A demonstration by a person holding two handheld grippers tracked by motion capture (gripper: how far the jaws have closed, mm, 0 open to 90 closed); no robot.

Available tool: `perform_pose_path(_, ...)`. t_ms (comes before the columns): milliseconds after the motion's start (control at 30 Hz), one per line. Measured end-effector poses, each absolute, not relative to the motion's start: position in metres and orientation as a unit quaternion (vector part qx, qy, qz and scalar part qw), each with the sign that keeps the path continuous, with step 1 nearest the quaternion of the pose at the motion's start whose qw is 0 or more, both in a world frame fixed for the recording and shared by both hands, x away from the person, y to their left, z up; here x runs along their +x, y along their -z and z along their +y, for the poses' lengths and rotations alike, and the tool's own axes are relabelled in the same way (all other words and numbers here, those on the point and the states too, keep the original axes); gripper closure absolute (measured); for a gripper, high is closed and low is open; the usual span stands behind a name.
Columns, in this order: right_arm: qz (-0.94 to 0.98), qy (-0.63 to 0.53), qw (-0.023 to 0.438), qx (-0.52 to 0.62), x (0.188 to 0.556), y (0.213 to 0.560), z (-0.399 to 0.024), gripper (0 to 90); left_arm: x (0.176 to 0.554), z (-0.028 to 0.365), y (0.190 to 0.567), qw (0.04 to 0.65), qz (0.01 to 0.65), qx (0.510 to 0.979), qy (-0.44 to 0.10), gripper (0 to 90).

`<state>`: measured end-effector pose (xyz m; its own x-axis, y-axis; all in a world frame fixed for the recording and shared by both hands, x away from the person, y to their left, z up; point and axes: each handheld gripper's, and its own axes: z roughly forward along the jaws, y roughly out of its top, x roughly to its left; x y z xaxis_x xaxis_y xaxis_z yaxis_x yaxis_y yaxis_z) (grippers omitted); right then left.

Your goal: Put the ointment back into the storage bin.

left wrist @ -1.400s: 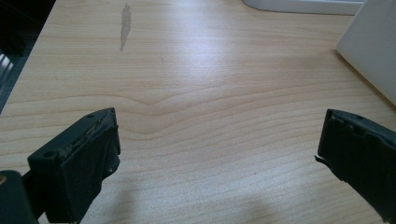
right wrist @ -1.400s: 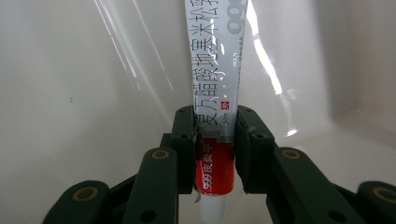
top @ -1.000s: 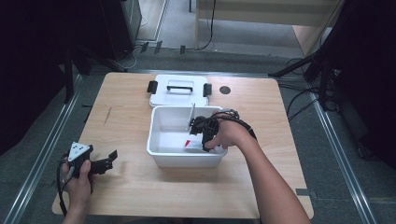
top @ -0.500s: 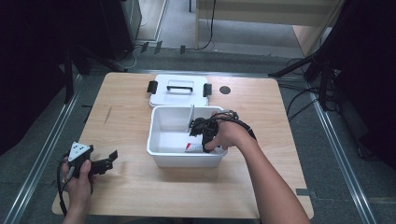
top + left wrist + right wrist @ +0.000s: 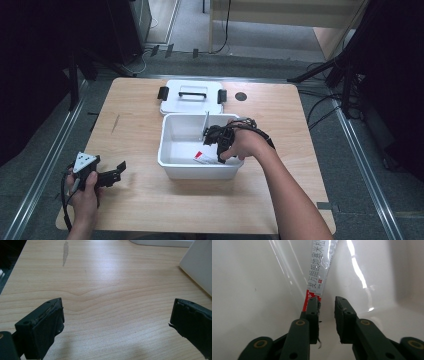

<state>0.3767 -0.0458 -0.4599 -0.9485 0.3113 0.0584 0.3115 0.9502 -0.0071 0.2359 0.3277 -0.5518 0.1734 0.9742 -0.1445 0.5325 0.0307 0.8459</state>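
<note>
A white plastic bin (image 5: 165, 150) stands mid-table. On its floor lies a flat packet (image 5: 203, 156) with a red end and a silver label printed in black characters (image 5: 317, 270). My right gripper (image 5: 219, 159) reaches down into the bin. Its jaws stand a narrow gap apart (image 5: 326, 298), with the packet's red end lying just past the left jaw's tip and nothing in the gap. My left gripper (image 5: 117, 171) rests low over the bare wood at the front left, jaws wide open (image 5: 117, 305) and empty.
The bin's white lid (image 5: 192, 95), with a handle and black latches, lies flat behind the bin. A thin white divider (image 5: 205, 124) stands inside the bin. A small black hole (image 5: 241, 96) marks the tabletop at the back right. The bin's outer wall (image 5: 197, 265) is right of my left gripper.
</note>
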Motion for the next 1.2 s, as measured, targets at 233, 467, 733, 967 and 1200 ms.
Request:
perform_pose_path(233,-0.984,0.028,0.019,-0.174,0.379,0.448,-0.048,61.5,0.236,0.328,0.552,0.415,0.585,0.644,-0.265,0.0)
perform_pose_path(467,-0.983,0.04,-0.002,-0.182,0.377,0.43,-0.054,49.5,0.236,0.328,0.552,0.415,0.585,0.644,-0.265,0.0)
perform_pose_path(733,-0.974,0.078,-0.017,-0.212,0.377,0.408,-0.067,41.4,0.236,0.328,0.552,0.415,0.585,0.644,-0.265,0.0)
perform_pose_path(967,-0.958,0.128,-0.011,-0.257,0.378,0.389,-0.086,44.6,0.236,0.327,0.552,0.416,0.585,0.643,-0.267,0.0)
perform_pose_path(1200,-0.946,0.151,-0.024,-0.284,0.377,0.379,-0.105,37.3,0.236,0.327,0.552,0.415,0.585,0.644,-0.267,0.0)
